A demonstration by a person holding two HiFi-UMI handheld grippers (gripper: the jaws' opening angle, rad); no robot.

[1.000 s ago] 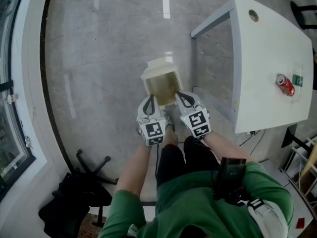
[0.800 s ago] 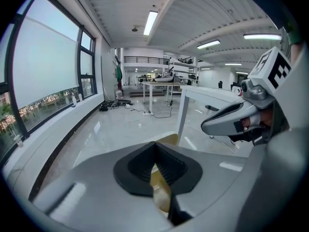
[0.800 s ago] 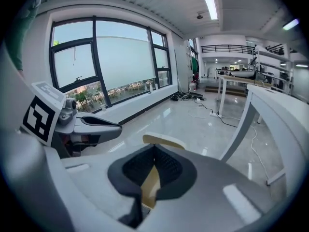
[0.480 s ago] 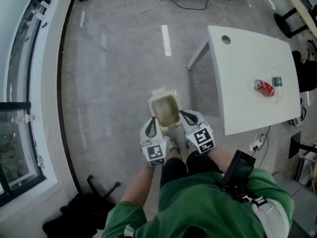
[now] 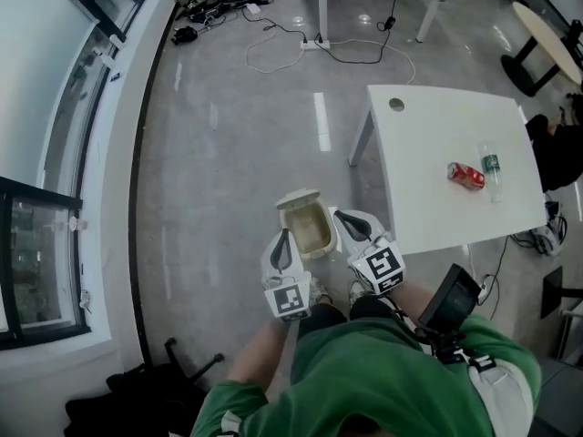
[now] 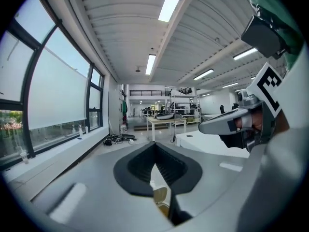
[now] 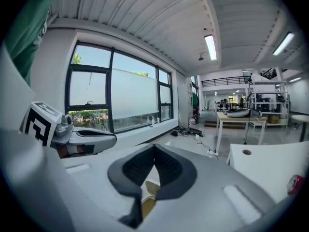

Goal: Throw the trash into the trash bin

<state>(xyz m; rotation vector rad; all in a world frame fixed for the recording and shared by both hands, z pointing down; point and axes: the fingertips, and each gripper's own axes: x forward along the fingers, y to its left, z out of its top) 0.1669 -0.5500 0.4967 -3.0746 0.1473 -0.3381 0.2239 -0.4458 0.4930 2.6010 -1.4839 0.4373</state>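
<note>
A cream open-topped trash bin (image 5: 301,198) hangs above the floor between my two grippers. My left gripper (image 5: 285,246) is shut on its left wall and my right gripper (image 5: 347,225) is shut on its right wall. In the left gripper view the dark jaws of the left gripper (image 6: 155,154) meet, with a strip of the bin (image 6: 160,195) below them. The right gripper view shows the right gripper (image 7: 154,154) pinched on the bin (image 7: 150,190) the same way. On the white table (image 5: 428,144) at the right lie a red can (image 5: 465,176) and a clear bottle (image 5: 493,172).
The table's near corner is just right of my right gripper. Cables and a power strip (image 5: 310,44) lie on the grey floor far ahead. A window wall (image 5: 55,198) runs along the left. A black chair base (image 5: 187,371) stands at the lower left.
Both grippers have risen together with the bin held between them. The floor and table now look farther below, and more of the room shows.
</note>
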